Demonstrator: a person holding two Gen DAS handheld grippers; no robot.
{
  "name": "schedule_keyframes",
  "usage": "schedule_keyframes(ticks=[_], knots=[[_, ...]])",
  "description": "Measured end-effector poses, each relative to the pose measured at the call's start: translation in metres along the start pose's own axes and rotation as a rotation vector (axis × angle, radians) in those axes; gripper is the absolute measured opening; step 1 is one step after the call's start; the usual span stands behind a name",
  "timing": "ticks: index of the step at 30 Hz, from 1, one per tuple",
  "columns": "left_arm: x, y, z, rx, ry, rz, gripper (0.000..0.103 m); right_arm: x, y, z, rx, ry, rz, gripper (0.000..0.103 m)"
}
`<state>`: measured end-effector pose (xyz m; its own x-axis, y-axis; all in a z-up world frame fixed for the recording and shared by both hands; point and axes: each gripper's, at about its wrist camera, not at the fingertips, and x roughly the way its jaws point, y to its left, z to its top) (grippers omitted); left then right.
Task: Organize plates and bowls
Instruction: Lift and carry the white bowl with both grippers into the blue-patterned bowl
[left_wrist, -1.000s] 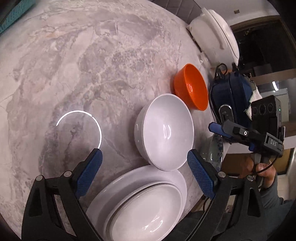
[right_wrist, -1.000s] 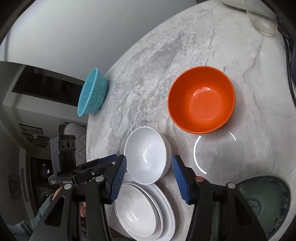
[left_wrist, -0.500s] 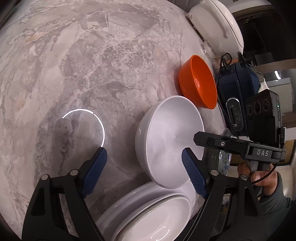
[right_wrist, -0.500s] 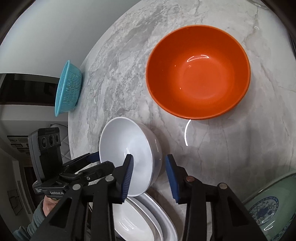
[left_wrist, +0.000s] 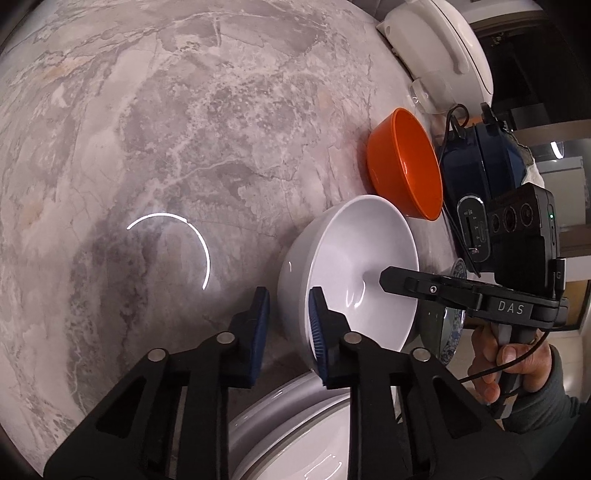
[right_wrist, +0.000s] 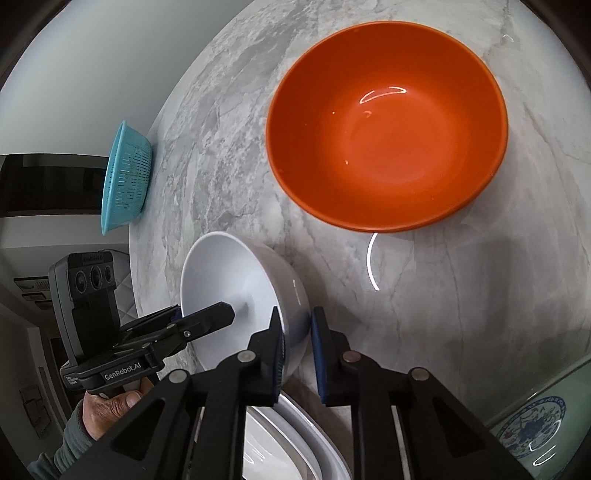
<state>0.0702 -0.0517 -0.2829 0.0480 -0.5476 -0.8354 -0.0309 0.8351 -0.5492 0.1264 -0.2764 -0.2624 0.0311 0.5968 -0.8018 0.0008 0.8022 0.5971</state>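
The tabletop (left_wrist: 155, 122) is smooth marble. On it the orange bowl (right_wrist: 384, 125) sits just beyond the white bowl (left_wrist: 354, 266), which sits just beyond the stacked plates (left_wrist: 295, 435) at the near edge.

The left tool (left_wrist: 286, 325) and right tool (right_wrist: 297, 345) are both closing, each astride the white bowl's rim on opposite sides, one pad inside and one outside.

The risks, as I judge them:
- Uneven lifting could tilt the glossy bowl out of either pinch.
- A drop would strike the plates.
- A sideways pull might knock the orange bowl.
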Motion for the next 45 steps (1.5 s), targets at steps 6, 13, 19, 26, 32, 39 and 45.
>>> schedule_keyframes(ticks=[6,13,19,26,32,39,45], knots=[[0.006,-0.01,0.003,0.004,0.022,0.028,0.016,-0.003,-0.001,0.0,-0.002,-0.008,-0.003,0.016],[-0.005,-0.027,0.006,-0.022,0.021,0.038,0.016,-0.011,0.002,0.0,0.008,-0.022,0.006,0.016],[-0.02,-0.078,0.003,0.023,0.008,0.017,0.016,-0.049,0.0,-0.009,0.014,-0.065,0.032,0.015],[0.001,-0.156,-0.016,0.101,0.028,-0.025,0.016,-0.109,-0.029,-0.044,0.053,-0.129,0.021,0.014],[0.045,-0.211,-0.04,0.16,0.088,-0.027,0.016,-0.141,-0.074,-0.078,0.13,-0.165,-0.013,0.014],[0.094,-0.24,-0.046,0.188,0.132,0.024,0.016,-0.151,-0.118,-0.095,0.181,-0.168,-0.041,0.014],[0.114,-0.245,-0.05,0.185,0.148,0.062,0.016,-0.148,-0.137,-0.096,0.172,-0.148,-0.053,0.014]])
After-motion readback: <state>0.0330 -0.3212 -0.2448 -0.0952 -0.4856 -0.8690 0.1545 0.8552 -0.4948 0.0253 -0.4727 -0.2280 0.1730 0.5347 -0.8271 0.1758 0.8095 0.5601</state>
